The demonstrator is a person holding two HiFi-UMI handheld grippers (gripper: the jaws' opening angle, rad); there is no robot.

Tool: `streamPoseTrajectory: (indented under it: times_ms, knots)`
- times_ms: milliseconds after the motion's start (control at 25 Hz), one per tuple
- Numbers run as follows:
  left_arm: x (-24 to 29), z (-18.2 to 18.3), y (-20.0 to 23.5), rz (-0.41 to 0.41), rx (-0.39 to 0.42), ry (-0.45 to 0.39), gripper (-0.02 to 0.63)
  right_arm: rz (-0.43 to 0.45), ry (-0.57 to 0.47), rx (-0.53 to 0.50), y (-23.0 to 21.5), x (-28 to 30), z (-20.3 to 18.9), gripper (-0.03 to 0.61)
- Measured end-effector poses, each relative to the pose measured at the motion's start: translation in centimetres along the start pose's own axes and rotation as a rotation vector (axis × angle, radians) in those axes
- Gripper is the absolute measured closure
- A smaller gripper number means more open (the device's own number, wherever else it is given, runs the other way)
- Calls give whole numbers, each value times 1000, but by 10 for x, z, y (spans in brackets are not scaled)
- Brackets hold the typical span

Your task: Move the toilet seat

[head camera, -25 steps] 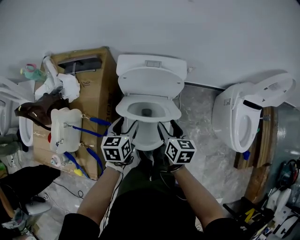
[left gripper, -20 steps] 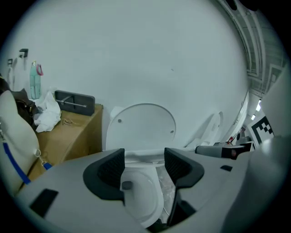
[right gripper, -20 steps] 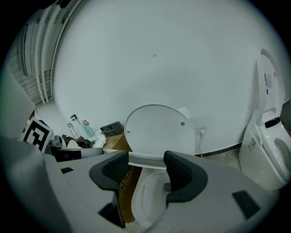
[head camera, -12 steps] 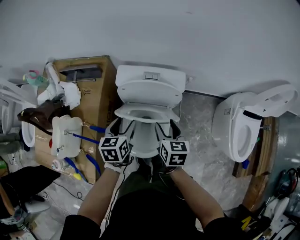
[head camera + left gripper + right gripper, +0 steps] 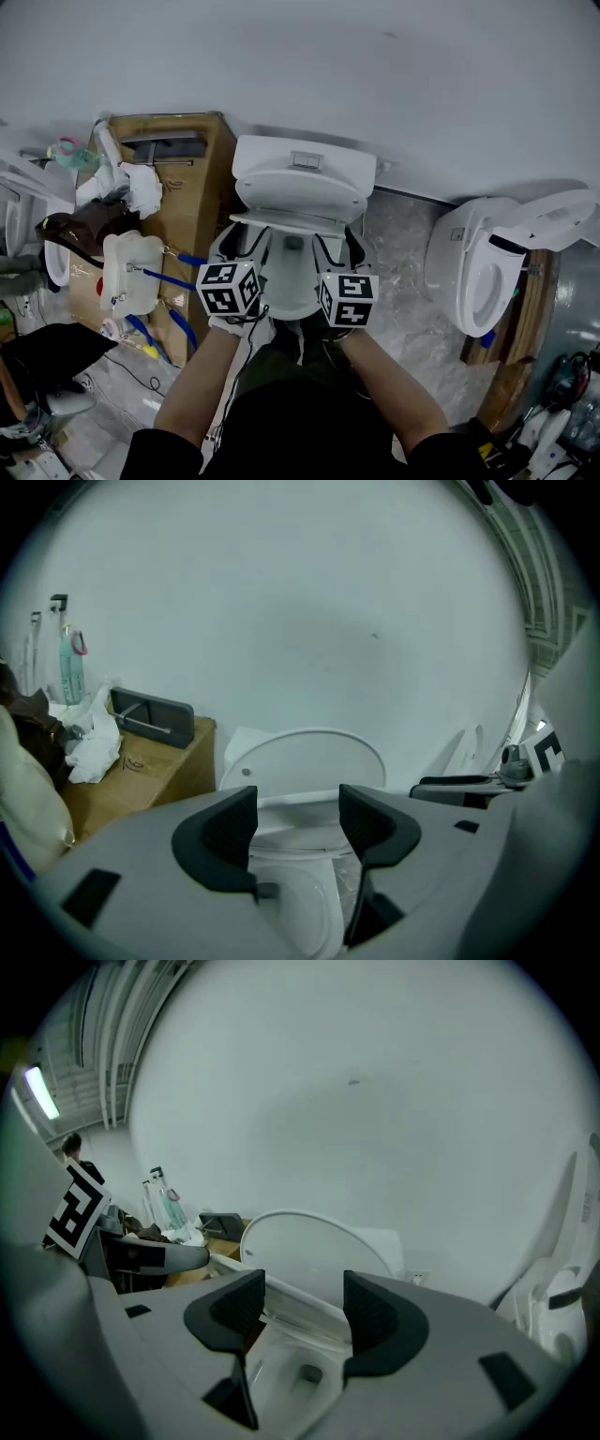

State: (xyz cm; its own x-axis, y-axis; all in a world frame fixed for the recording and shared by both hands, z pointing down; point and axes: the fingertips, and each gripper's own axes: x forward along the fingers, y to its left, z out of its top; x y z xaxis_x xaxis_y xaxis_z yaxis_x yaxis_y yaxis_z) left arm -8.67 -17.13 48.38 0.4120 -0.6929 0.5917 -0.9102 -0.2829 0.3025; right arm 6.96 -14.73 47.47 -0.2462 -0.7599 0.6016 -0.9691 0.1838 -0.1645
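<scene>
Where the grey marbled floor [image 5: 403,244] meets the plain white wall [image 5: 394,75], a brown cardboard box [image 5: 202,187] stands at the far left of the head view. It carries a dark brown cloth [image 5: 80,225], a crumpled white bag [image 5: 141,183] and a white moulded plastic part [image 5: 129,262]. Just right of the box is the white ceramic toilet [image 5: 292,281], its oval white lid [image 5: 300,183] upright against the white tank [image 5: 305,155]. The white toilet seat [image 5: 291,223] sits partway up, tilted between the bowl rim and the lid, and shows from above as a thin band. The left gripper [image 5: 246,246] reaches toward the seat's left front. In its own view the left gripper [image 5: 297,808] has its black padded jaws spread apart, and the seat [image 5: 298,814] crosses the gap behind them. I cannot tell whether the pads touch it. The right gripper [image 5: 335,248] is near the seat's right front. Its own view shows the right gripper [image 5: 302,1297] with jaws likewise apart, and the seat [image 5: 302,1304] slants through the gap above the open bowl. Contact here is also unclear. Farther right, well apart, a second white toilet [image 5: 487,262] leans tilted beside a brown wooden board [image 5: 511,347].
</scene>
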Motion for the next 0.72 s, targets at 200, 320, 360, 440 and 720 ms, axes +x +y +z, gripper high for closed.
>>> streamPoseTrajectory:
  times_ms: [200, 320, 360, 440, 720]
  knots:
    - [12, 18, 4, 19, 1, -16, 336, -22, 0, -39, -11, 10, 15, 302]
    - [19, 26, 3, 24, 2, -20, 336, -27, -2, -36, -20, 15, 22, 302]
    - [22, 29, 4, 26, 2, -21, 336, -27, -2, -37, -22, 17, 24, 302]
    - [27, 34, 5, 31, 1, -24, 336, -26, -4, -45, -25, 22, 29, 302]
    - [47, 51, 5, 48, 4, -27, 336, -23, -9, -67, -37, 39, 45, 302]
